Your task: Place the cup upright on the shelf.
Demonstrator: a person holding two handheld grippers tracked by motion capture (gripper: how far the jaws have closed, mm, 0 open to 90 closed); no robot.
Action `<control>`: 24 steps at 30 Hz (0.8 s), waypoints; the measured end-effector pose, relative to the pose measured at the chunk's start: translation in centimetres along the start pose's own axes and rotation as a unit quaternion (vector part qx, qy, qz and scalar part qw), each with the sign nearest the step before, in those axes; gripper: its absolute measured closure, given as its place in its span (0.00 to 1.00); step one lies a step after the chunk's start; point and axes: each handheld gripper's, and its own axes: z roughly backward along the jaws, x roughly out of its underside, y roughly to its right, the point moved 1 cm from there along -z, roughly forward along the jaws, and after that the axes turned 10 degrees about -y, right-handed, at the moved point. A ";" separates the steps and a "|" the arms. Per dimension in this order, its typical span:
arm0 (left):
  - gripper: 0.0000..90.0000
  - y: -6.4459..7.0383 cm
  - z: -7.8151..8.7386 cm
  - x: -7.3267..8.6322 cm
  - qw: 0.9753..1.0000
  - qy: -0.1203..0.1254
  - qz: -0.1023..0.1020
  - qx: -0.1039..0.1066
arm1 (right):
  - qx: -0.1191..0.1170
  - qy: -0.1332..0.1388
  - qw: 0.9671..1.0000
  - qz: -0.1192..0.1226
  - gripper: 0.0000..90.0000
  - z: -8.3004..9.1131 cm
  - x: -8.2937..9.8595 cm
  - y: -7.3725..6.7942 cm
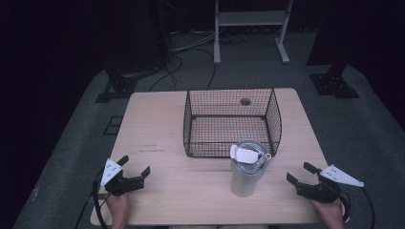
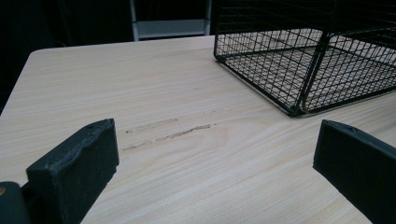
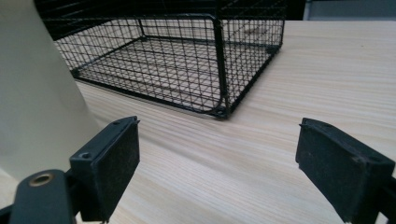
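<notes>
A pale metal tumbler point(image 1: 247, 169) with a clear lid and white flap stands on the wooden table point(image 1: 162, 133), just in front of a black wire basket point(image 1: 231, 121). My left gripper point(image 1: 134, 167) rests open near the front left edge, jaws wide apart over bare wood. My right gripper point(image 1: 301, 173) is open at the front right, a short way right of the tumbler. In the right gripper view the tumbler's pale side point(image 3: 32, 88) fills the left, beside the open gripper point(image 3: 233, 163). In the left gripper view the open gripper point(image 2: 219, 163) faces the basket's corner point(image 2: 299, 107).
The basket point(image 3: 187, 60) is empty, with its open side facing the far edge. A round hole point(image 1: 245, 101) sits in the tabletop behind it. Faint dark scuffs point(image 2: 168, 133) mark the wood ahead of the left gripper. Beyond the table are cables and stand legs on grey floor.
</notes>
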 end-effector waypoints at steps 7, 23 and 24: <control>0.00 0.0 0.0 0.0 1.000 -0.002 -0.004 -0.002 | -0.017 0.004 1.000 0.010 0.14 -0.2 -0.2 -0.7; 0.00 0.1 0.1 0.0 1.000 0.000 -0.005 -0.001 | -0.046 0.003 0.998 0.043 0.14 -0.6 -0.8 -2.5; 0.00 0.1 0.1 0.0 1.000 0.000 -0.005 -0.001 | -0.046 0.003 0.998 0.043 0.14 -0.6 -0.8 -2.5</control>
